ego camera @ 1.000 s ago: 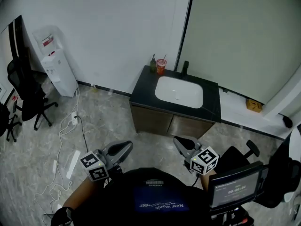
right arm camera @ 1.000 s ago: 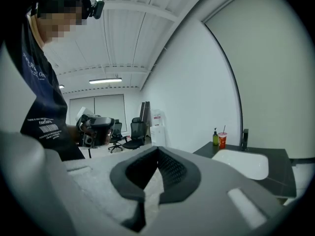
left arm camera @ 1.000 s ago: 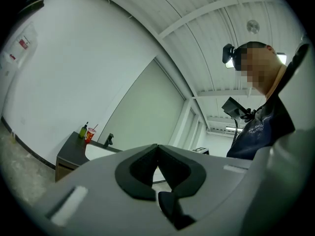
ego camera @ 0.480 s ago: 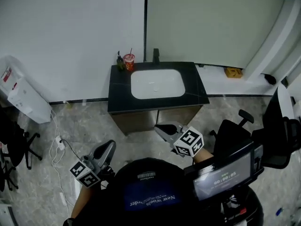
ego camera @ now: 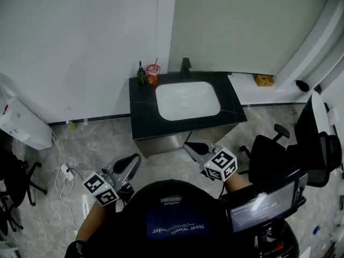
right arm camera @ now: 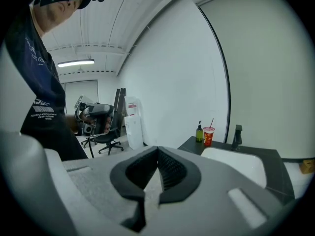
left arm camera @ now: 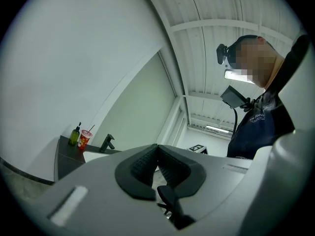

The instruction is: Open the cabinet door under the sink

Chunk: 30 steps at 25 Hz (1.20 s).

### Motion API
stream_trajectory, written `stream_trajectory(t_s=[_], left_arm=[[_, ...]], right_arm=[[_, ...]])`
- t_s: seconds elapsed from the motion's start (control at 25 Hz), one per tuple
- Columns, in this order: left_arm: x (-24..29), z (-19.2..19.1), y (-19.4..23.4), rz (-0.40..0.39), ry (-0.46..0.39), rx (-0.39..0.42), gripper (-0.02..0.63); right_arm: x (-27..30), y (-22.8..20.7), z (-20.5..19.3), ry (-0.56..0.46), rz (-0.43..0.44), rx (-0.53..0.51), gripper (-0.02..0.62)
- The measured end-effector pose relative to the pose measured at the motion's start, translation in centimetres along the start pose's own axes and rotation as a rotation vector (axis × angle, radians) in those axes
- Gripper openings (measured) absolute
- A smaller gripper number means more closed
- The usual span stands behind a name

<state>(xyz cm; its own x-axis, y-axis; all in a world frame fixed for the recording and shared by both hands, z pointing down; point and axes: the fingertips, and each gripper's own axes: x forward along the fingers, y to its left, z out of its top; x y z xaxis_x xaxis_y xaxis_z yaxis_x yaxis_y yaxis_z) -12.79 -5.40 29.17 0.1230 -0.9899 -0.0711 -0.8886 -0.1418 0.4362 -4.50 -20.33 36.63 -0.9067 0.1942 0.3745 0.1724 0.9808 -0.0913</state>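
Note:
The sink cabinet has a black counter (ego camera: 141, 109) with a white basin (ego camera: 187, 101); its brown doors (ego camera: 161, 143) below look closed. In the head view my left gripper (ego camera: 135, 158) hovers over the floor, in front of the cabinet's left end and clear of it. My right gripper (ego camera: 189, 145) sits just before the cabinet front and covers part of it; contact cannot be told. Both are shut with nothing held: the left gripper (left arm camera: 157, 146) and the right gripper (right arm camera: 158, 149) each show pads meeting. The counter (right arm camera: 275, 161) also shows in the right gripper view.
A green bottle (ego camera: 142, 74), a red cup (ego camera: 153, 73) and a black faucet (ego camera: 185, 66) stand at the counter's back. A black office chair (ego camera: 269, 155) is to the right, a white water dispenser (ego camera: 16, 125) and floor cables (ego camera: 62, 168) to the left.
The sink cabinet has shifted to the middle of the head view and come nearer. Both grippers have moved towards it, jaws still shut.

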Motion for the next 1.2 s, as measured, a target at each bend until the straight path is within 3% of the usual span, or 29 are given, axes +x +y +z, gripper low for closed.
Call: stream_trajectory(t_s=[0.12,0.32,0.56,0.68,0.92,1.08,1.2], left_arm=[[1.3,-0.5,2.5,-0.01,0.021,-0.029,0.0],[3.0,-3.3,2.1,0.015,0.048,-0.057,0.0],[9.8,-5.1,6.5,0.156,0.064,-0.1,0.0],[11.7,-7.5,7.6,0.25,0.064,-0.137,0.0],[12.4,-12.9,9.4,0.366,0.031,-0.199,0.0],[10.6,-17.0,10.5,0.432,0.051,-0.224,0.0],[8.5,-20.3,12.0,0.452,0.056,-0.23,0.0]], right_arm=[[1.5,-1.1,-0.5,0.024,-0.005,0.024,0.002],[0.4,-2.0,-3.0,0.039,0.02,0.028,0.002],[3.3,-8.2,-5.9,0.109,0.172,0.02,0.003],[4.7,-9.2,-8.0,0.162,0.282,-0.053,0.003],[9.1,-7.5,-13.9,0.267,0.483,-0.323,0.003],[12.2,-5.4,-17.9,0.327,0.525,-0.42,0.009],[14.7,-4.3,-20.6,0.352,0.514,-0.466,0.086]])
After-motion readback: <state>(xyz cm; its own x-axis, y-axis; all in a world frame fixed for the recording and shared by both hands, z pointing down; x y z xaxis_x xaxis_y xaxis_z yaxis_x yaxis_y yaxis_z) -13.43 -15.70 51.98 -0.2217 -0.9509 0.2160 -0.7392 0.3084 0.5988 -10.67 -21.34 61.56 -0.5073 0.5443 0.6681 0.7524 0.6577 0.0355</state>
